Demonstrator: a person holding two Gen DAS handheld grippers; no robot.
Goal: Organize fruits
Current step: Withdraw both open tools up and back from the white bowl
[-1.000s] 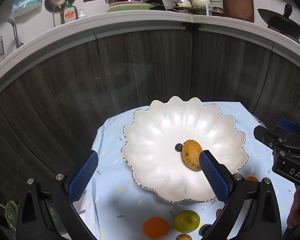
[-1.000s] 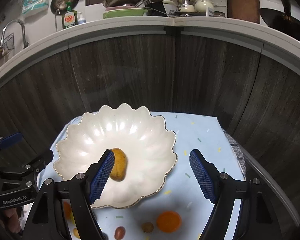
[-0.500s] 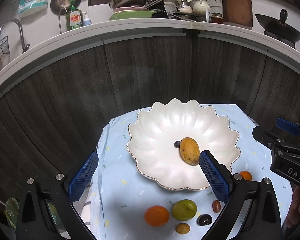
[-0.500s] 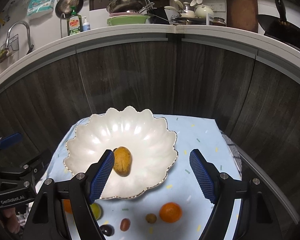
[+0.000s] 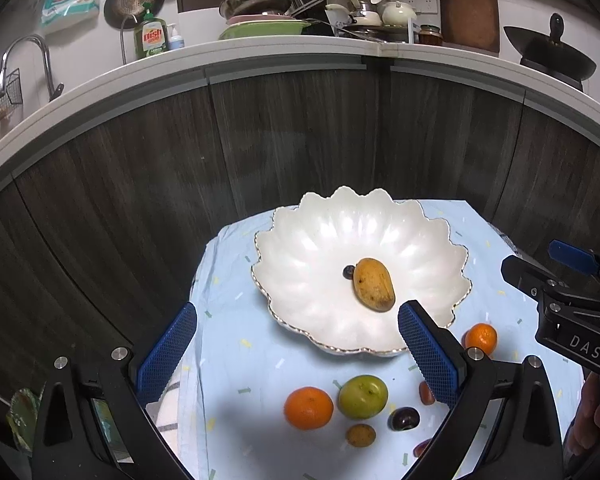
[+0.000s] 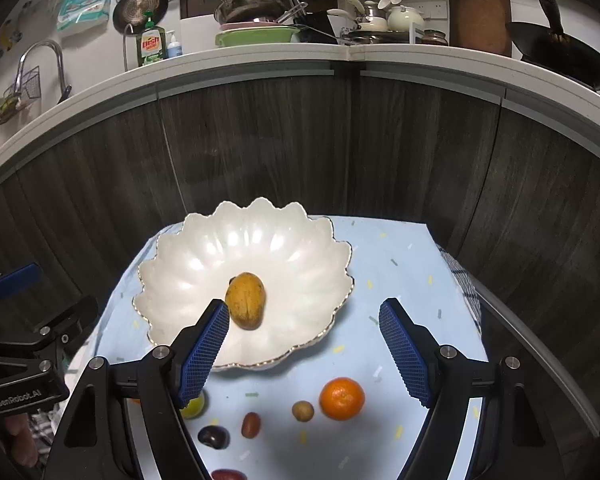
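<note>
Fruit sorting is only partly done: a yellow mango (image 5: pixel 373 284) and a small dark berry (image 5: pixel 348 271) are lying touching each other in the white scalloped bowl (image 5: pixel 320 236), while the rest are waiting on the blue cloth (image 5: pixel 228 344) in front of it. Compared with a second ago, both cameras are sitting farther back from the bowl, so the loose pieces near its front rim are now coming into full view: an orange (image 5: pixel 309 407), a green fruit (image 5: pixel 363 396) just beside it, a dark plum (image 5: pixel 404 418), a small brown fruit (image 5: pixel 361 435) and a second orange (image 5: pixel 481 339) toward the right.

Both tools are pulling away empty. The left hand-held gripper (image 5: pixel 296 350) is standing wide with nothing between its blue pads, and the right hand-held gripper (image 6: pixel 304 350) is likewise wide and empty, its opening unchanged.

That retreat probably means the mango's placement is finished and the person is lining up the next pick. From the right wrist view, the orange (image 6: pixel 342 398) is sitting nearly between the jaws and looks like the easiest candidate.
</note>
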